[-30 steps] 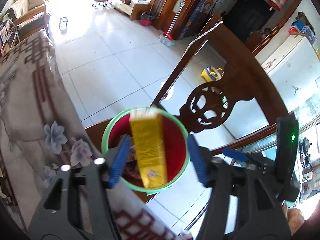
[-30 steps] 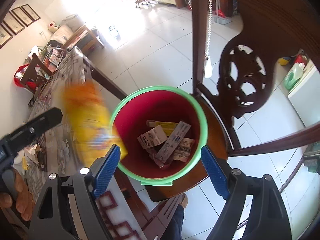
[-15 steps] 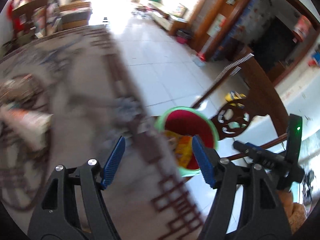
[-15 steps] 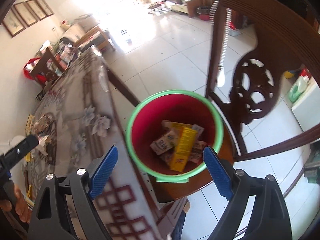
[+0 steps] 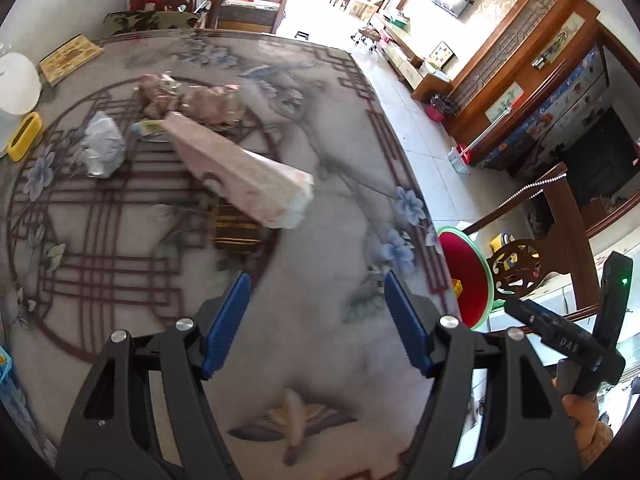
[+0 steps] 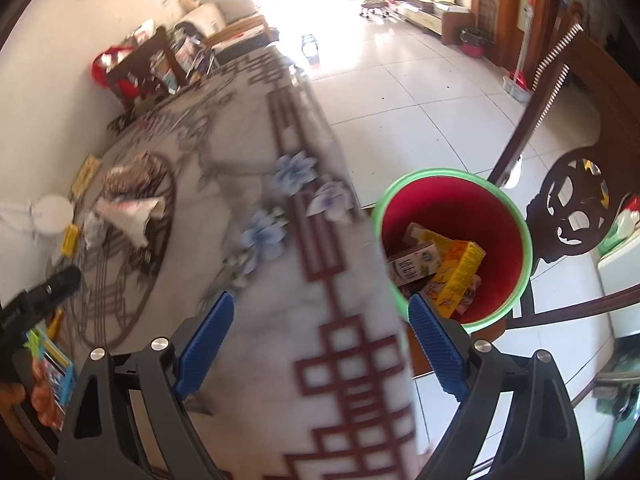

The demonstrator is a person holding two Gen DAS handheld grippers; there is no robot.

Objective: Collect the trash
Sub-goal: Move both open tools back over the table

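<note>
A red bin with a green rim point(image 6: 454, 244) stands on a wooden chair beside the table; it holds several cartons, with a yellow box point(image 6: 460, 274) on top. It shows at the table's edge in the left wrist view point(image 5: 466, 272). My left gripper point(image 5: 316, 320) is open and empty above the patterned tablecloth point(image 5: 328, 184). Ahead of it lie a long pink carton point(image 5: 240, 170), a crumpled white bag point(image 5: 100, 148) and brown wrappers point(image 5: 192, 98). My right gripper point(image 6: 320, 336) is open and empty over the table edge, next to the bin.
A carved wooden chair back point(image 6: 572, 208) rises behind the bin. A white cup point(image 5: 16, 84), a yellow item point(image 5: 24, 136) and a flat yellow box point(image 5: 70, 58) sit at the table's left. The other gripper's handle point(image 5: 568, 344) shows at right. Tiled floor point(image 6: 420, 92) lies beyond.
The yellow box left my left gripper and now lies in the bin. My left gripper swung left from the bin to over the table. My right gripper shifted left toward the table edge.
</note>
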